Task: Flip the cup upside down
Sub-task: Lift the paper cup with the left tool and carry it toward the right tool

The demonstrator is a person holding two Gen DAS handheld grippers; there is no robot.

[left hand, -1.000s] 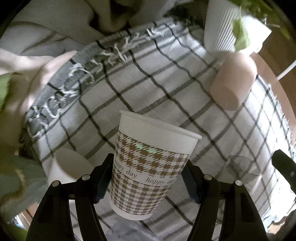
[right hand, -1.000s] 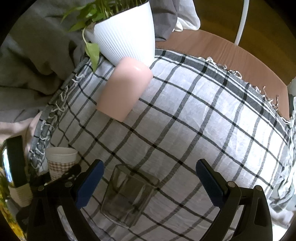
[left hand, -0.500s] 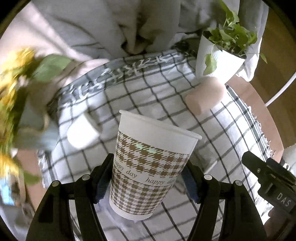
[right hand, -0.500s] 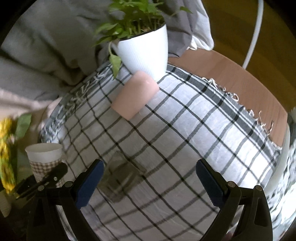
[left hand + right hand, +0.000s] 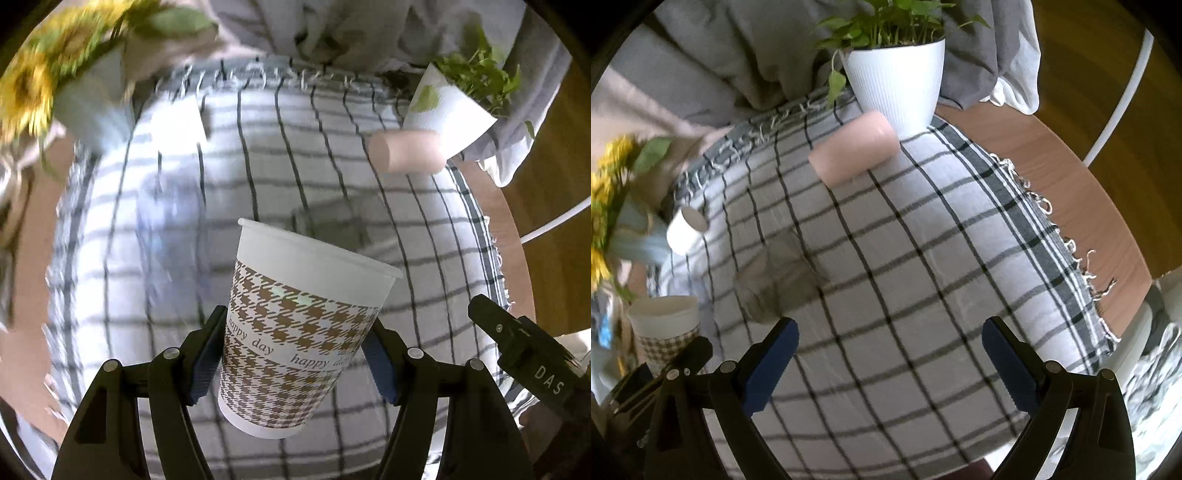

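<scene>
My left gripper (image 5: 295, 354) is shut on a paper cup (image 5: 295, 332) with a brown houndstooth pattern and the words "happy day". It holds the cup by its sides, mouth pointing away, well above the checked cloth (image 5: 258, 166). The cup also shows at the left edge of the right wrist view (image 5: 665, 328). My right gripper (image 5: 890, 358) is open and empty above the cloth (image 5: 923, 258). A clear glass (image 5: 775, 280) lies on its side on the cloth ahead of its left finger.
A pink cup (image 5: 853, 147) lies on its side by a white plant pot (image 5: 897, 81). A small white cup (image 5: 685, 230) lies near yellow sunflowers (image 5: 602, 206) at the left. The wooden table (image 5: 1071, 177) shows to the right.
My left gripper has lifted higher with the paper cup and swung its view left. My right gripper has also risen and pulled back; the glass now lies farther from it.
</scene>
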